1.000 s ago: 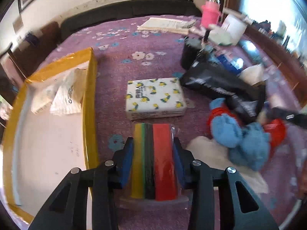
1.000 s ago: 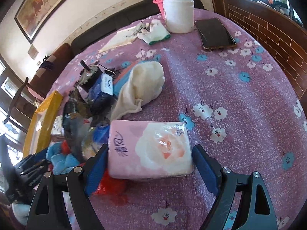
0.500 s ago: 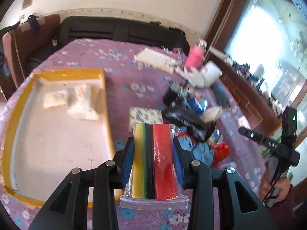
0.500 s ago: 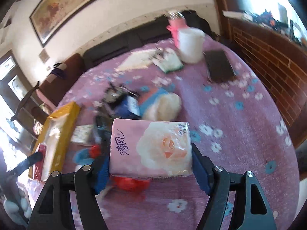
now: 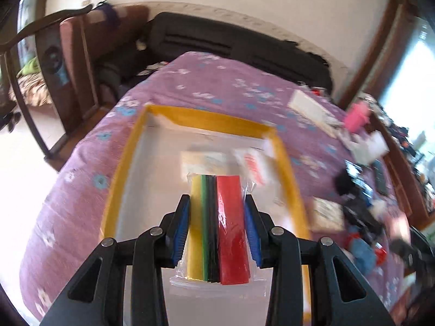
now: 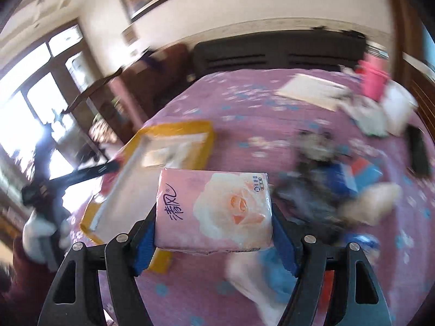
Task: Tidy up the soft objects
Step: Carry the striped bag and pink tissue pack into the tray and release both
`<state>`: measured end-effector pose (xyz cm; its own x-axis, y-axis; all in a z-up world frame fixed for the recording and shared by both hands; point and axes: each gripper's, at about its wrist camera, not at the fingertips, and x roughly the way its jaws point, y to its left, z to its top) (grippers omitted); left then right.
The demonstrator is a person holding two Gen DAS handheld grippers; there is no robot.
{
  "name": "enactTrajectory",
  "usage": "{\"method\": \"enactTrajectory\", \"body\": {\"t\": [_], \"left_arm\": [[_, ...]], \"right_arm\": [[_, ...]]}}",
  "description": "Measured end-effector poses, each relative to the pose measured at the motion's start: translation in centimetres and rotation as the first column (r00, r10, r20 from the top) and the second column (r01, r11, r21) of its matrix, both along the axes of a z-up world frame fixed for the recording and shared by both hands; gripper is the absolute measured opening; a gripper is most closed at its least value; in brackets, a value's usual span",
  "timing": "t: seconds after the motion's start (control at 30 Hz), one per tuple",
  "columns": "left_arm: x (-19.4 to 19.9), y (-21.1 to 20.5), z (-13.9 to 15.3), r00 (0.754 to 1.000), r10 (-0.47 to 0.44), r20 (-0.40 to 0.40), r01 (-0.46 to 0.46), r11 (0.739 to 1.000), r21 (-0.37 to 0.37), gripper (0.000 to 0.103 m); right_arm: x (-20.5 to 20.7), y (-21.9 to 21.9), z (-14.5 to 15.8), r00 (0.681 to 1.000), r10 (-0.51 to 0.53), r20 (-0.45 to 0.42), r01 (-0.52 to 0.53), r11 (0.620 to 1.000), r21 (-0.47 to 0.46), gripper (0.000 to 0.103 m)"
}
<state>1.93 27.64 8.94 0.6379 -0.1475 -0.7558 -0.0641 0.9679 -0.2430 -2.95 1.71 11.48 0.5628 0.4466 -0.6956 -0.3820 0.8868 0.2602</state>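
Desk (image 5: 223, 81) under a purple floral cloth (blurred in both views), bearing a yellow-rimmed tray (image 5: 209, 119) with a white floor and a heap of mixed items (image 6: 326, 179) to its right. Right gripper (image 6: 214, 241) clenched on a pink tissue pack (image 6: 214, 212) with a rose print, held above the desk between tray and heap. Left gripper (image 5: 216, 231) clamped on a clear bag of coloured sheets (image 5: 217, 225), yellow, green, black and red, held over the tray.

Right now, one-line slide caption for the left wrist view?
Left gripper holds a bagged stack of coloured sheets above the yellow-rimmed tray.
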Motion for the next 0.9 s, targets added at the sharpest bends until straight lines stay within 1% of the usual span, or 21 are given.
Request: {"method": "enactTrajectory", "body": {"t": [0.13, 0.27, 0.37, 0.4, 0.43, 0.5, 0.57, 0.67, 0.7, 0.8, 0.9], "left_arm": [[3.5, 2.0, -1.6, 0.998, 0.038, -0.040, -0.038, 0.999, -0.004, 0.037], [6.1, 3.5, -2.2, 0.997, 0.068, -0.036, -0.068, 0.998, 0.010, 0.037], [7.1, 4.5, -2.4, 0.996, 0.079, -0.028, -0.079, 0.997, -0.002, 0.045], [7.2, 4.7, -2.3, 0.996, 0.085, -0.025, -0.086, 0.996, -0.009, 0.052], [7.2, 5.0, -2.2, 0.996, 0.091, -0.019, -0.092, 0.996, -0.021, 0.061], [7.1, 5.5, -2.1, 0.995, 0.096, -0.009, -0.096, 0.994, -0.050, 0.070], [6.5, 5.9, -1.9, 0.995, 0.100, -0.007, -0.100, 0.992, -0.075, 0.071], [5.5, 5.6, -1.2, 0.996, 0.094, 0.008, -0.093, 0.992, -0.080, 0.071], [4.9, 5.2, -0.9, 0.996, 0.082, 0.023, -0.080, 0.994, -0.073, 0.072], [3.3, 3.1, -0.6, 0.997, 0.034, 0.066, -0.031, 0.998, -0.045, 0.078], [2.4, 0.1, -1.7, 0.997, -0.028, 0.068, 0.028, 1.000, 0.008, 0.079]], "right_arm": [[1.9, 5.8, -1.4, 0.995, 0.090, -0.035, -0.091, 0.995, -0.038, 0.079], [4.1, 10.6, -3.5, 0.988, 0.136, -0.074, -0.141, 0.987, -0.073, 0.079], [5.4, 12.7, -4.6, 0.988, 0.131, -0.080, -0.138, 0.985, -0.099, 0.080], [5.9, 13.3, -5.0, 0.988, 0.130, -0.088, -0.139, 0.986, -0.097, 0.082], [6.3, 13.7, -5.3, 0.987, 0.129, -0.094, -0.138, 0.985, -0.100, 0.082], [6.8, 14.1, -5.3, 0.988, 0.123, -0.089, -0.132, 0.986, -0.105, 0.086], [6.7, 13.9, -4.6, 0.990, 0.121, -0.073, -0.128, 0.988, -0.086, 0.088], [6.2, 12.3, -3.1, 0.994, 0.097, -0.040, -0.099, 0.994, -0.056, 0.090], [5.9, 11.6, -2.6, 0.996, 0.084, -0.031, -0.085, 0.995, -0.045, 0.091], [5.2, 7.9, -1.5, 1.000, 0.015, -0.012, -0.015, 1.000, -0.012, 0.092], [4.5, 3.8, -1.1, 0.998, -0.062, -0.011, 0.062, 0.998, 0.010, 0.092]]}}
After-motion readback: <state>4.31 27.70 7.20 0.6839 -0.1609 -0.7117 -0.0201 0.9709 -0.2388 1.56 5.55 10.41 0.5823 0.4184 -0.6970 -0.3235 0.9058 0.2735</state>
